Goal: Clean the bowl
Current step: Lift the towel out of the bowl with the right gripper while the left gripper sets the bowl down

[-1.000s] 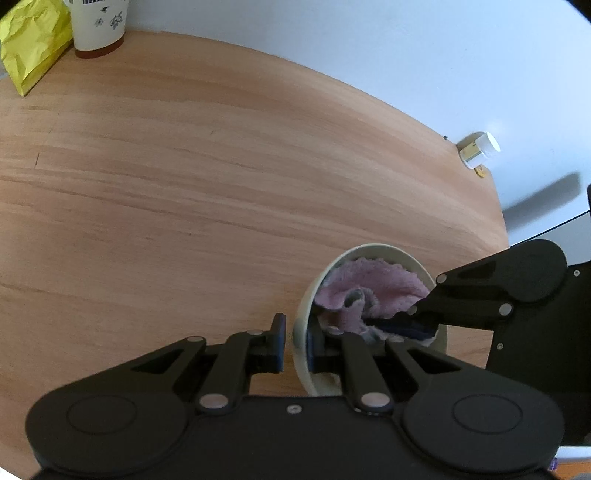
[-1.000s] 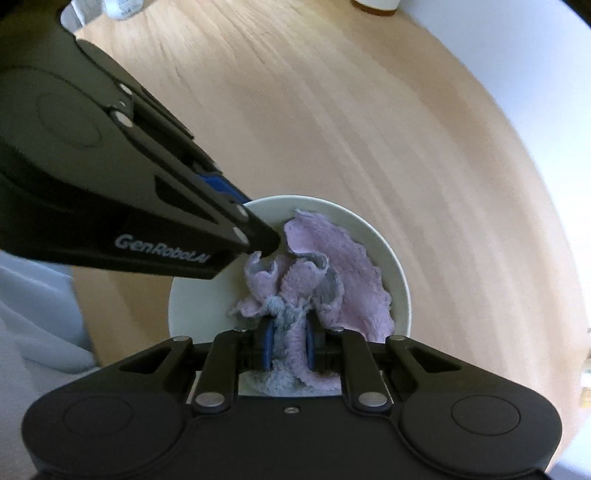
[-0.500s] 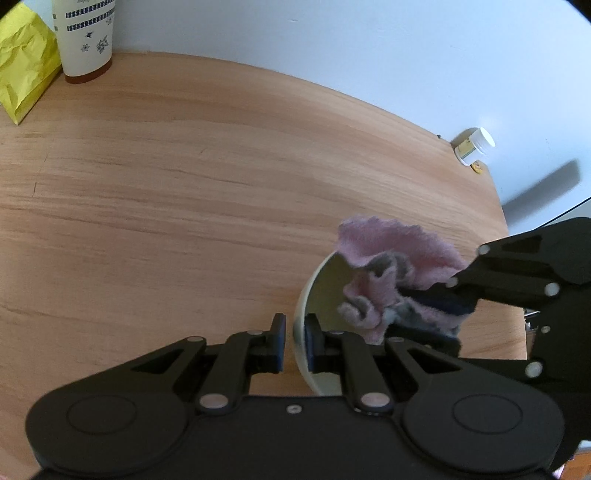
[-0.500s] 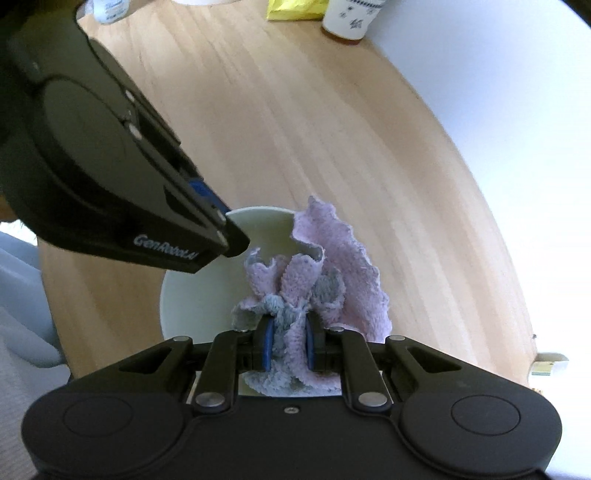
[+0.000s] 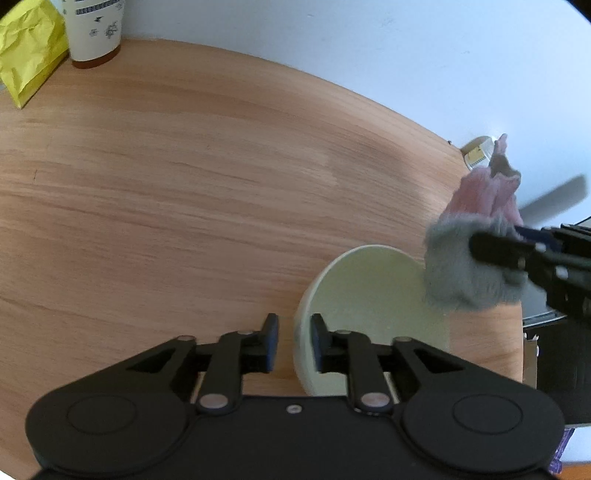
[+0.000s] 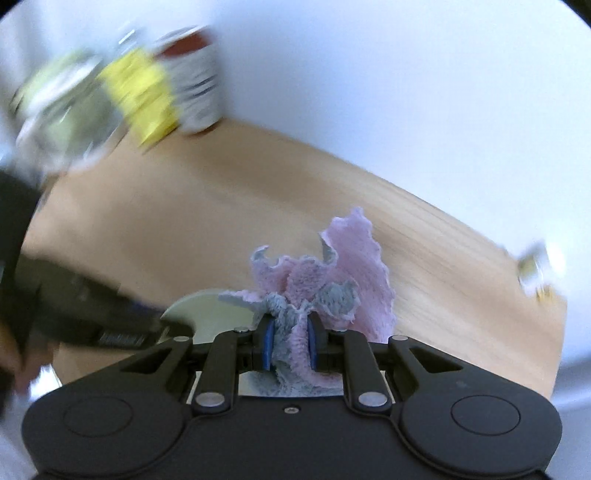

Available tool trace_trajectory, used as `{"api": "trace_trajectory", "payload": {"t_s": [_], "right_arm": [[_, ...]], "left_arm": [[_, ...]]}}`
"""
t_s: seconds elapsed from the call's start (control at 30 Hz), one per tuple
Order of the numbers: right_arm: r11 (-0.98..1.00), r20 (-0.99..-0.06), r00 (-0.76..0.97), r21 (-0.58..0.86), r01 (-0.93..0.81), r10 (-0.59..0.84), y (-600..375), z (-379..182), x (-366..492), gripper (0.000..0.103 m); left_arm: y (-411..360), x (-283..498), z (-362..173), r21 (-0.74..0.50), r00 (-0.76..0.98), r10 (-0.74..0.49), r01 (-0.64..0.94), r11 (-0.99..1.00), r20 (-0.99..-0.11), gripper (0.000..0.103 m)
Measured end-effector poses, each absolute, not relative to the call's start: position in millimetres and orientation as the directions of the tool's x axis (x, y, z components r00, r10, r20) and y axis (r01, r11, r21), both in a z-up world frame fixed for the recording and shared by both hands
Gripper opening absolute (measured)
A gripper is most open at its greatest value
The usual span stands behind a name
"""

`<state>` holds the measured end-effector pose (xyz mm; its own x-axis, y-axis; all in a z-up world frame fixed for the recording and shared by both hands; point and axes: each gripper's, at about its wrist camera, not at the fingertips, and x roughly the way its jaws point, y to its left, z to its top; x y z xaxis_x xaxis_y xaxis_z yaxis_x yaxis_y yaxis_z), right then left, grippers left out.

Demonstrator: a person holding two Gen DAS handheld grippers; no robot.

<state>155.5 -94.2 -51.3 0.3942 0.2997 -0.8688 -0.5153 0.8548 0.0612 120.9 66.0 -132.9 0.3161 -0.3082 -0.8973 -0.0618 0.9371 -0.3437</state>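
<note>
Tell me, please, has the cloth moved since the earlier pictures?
Yes. The cloth, held in the right tool, was inside the bowl; in the left wrist view it now hangs above and to the right of the rim.

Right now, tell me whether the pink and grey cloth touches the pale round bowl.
Apart. The left wrist view shows the pink and grey cloth lifted past the pale round bowl's rim, wooden table visible beneath it.

Colours here: the round bowl [image 5: 369, 288] is pale cream all over, no pattern. The fluffy cloth [image 6: 332, 284] is pink on one side, grey on the other. The wooden tabletop [image 5: 184, 192] is warm orange-brown with streaky grain. The crumpled paper bag [image 5: 29, 51] is bright yellow, and the white paper cup [image 5: 94, 29] has small dark flower prints.
</note>
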Motion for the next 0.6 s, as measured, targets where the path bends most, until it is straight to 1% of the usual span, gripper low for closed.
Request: {"api": "trace_trajectory", "payload": {"t_s": [0.07,0.13,0.2,0.23,0.37,0.4,0.43,0.57,0.6], "right_arm": [[0.880,-0.862,0.408,0.085,-0.467,0.300,-115.1,-32.1,163.1,0.020],[0.900,-0.863,0.397,0.137,-0.413,0.313,-135.0,-30.2,169.8,0.020],[0.921,-0.862,0.388,0.197,-0.335,0.325,-149.1,-41.9,174.3,0.020],[0.929,-0.862,0.385,0.225,-0.295,0.331,-155.3,-49.4,176.6,0.020],[0.943,-0.871,0.370,0.264,-0.203,0.323,-166.7,-76.6,172.0,0.020],[0.946,-0.875,0.365,0.273,-0.175,0.320,-172.1,-82.1,169.2,0.020],[0.950,-0.879,0.364,0.270,-0.156,0.309,-174.6,-87.5,167.8,0.020],[0.967,-0.898,0.362,0.213,-0.142,0.251,-170.6,-107.9,165.2,0.020],[0.969,-0.905,0.351,0.210,-0.129,0.243,-170.8,-114.6,164.8,0.020]], "left_arm": [[62.7,120.8,-131.1,-0.336,0.318,-0.306,-0.042,0.941,-0.897,0.043],[59.2,121.8,-130.8,-0.331,0.307,-0.306,-0.031,0.943,-0.901,0.052],[58.6,119.9,-129.9,-0.327,0.306,-0.304,-0.028,0.945,-0.902,0.056],[58.7,117.9,-128.9,-0.321,0.305,-0.299,-0.025,0.947,-0.904,0.060],[57.4,115.9,-123.0,-0.286,0.309,-0.269,-0.011,0.958,-0.912,0.066],[58.0,115.4,-120.0,-0.289,0.314,-0.271,-0.011,0.957,-0.910,0.071],[58.4,114.9,-115.9,-0.291,0.315,-0.273,-0.010,0.957,-0.909,0.077],[57.2,116.5,-104.9,-0.292,0.325,-0.278,0.004,0.956,-0.904,0.086],[55.9,116.4,-102.2,-0.290,0.324,-0.275,0.003,0.957,-0.905,0.090]]}}
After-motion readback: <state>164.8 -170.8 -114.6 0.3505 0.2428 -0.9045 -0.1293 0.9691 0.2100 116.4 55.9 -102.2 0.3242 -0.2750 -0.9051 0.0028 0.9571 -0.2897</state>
